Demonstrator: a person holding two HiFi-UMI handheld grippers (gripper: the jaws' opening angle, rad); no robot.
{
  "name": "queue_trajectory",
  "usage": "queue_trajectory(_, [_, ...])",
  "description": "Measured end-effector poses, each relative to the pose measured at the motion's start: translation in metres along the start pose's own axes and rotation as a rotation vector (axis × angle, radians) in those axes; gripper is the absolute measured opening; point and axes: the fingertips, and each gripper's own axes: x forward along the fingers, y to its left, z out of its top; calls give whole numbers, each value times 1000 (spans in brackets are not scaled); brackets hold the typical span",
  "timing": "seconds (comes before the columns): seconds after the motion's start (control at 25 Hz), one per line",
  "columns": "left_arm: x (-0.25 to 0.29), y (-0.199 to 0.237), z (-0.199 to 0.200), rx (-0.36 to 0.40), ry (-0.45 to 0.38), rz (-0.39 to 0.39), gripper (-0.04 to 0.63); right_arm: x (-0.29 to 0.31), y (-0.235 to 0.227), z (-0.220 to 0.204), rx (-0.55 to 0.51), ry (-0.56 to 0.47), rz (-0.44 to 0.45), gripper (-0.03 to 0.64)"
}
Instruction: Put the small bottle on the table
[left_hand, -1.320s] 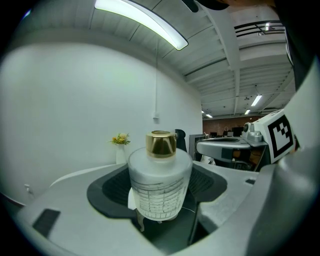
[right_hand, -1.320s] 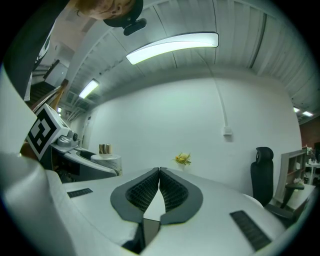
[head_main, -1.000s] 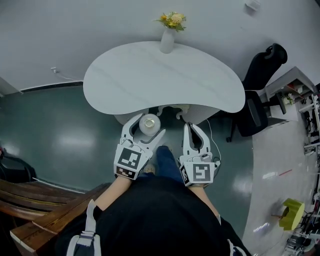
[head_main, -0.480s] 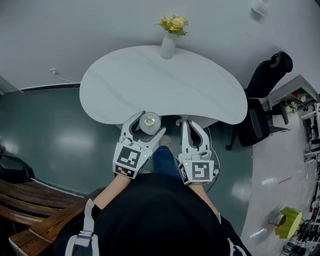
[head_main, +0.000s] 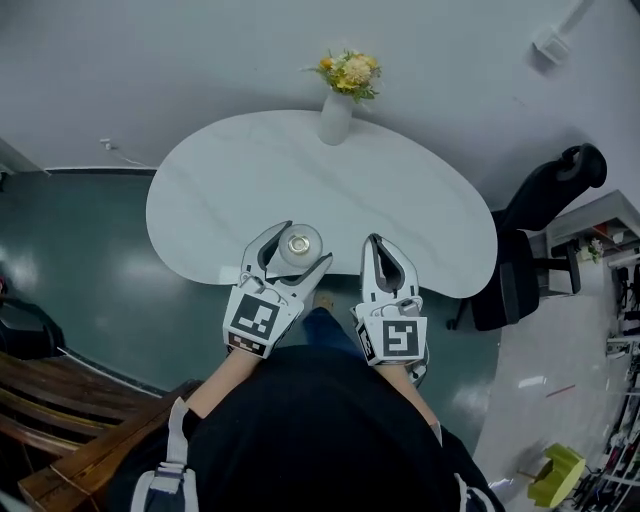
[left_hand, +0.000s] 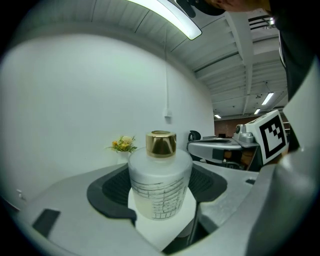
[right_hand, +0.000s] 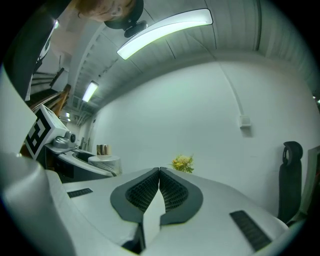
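Note:
A small frosted bottle (head_main: 300, 246) with a gold cap is held upright between the jaws of my left gripper (head_main: 296, 242), above the near edge of the white table (head_main: 240, 190). In the left gripper view the bottle (left_hand: 160, 182) fills the middle, the dark pads pressed on both its sides. My right gripper (head_main: 384, 254) hovers beside it over the same edge, jaws shut with nothing between them; its tips (right_hand: 159, 171) meet in the right gripper view, where the bottle (right_hand: 103, 157) shows at the left.
A white vase of yellow flowers (head_main: 340, 95) stands at the table's far edge. A black office chair (head_main: 535, 250) is at the right, a wooden bench (head_main: 60, 440) at the lower left. The floor is glossy dark green.
Both grippers and the bottle have moved forward, from below the table's near edge to above it. The left gripper's hold on the bottle is unchanged.

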Motion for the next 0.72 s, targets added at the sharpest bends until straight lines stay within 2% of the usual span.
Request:
queue_trajectory(0.44, [93, 34, 10, -13, 13, 65, 334, 89, -65, -21, 17, 28, 109, 25])
queue_trajectory(0.72, [126, 47, 9, -22, 29, 92, 334, 121, -86, -32, 25, 26, 157, 25])
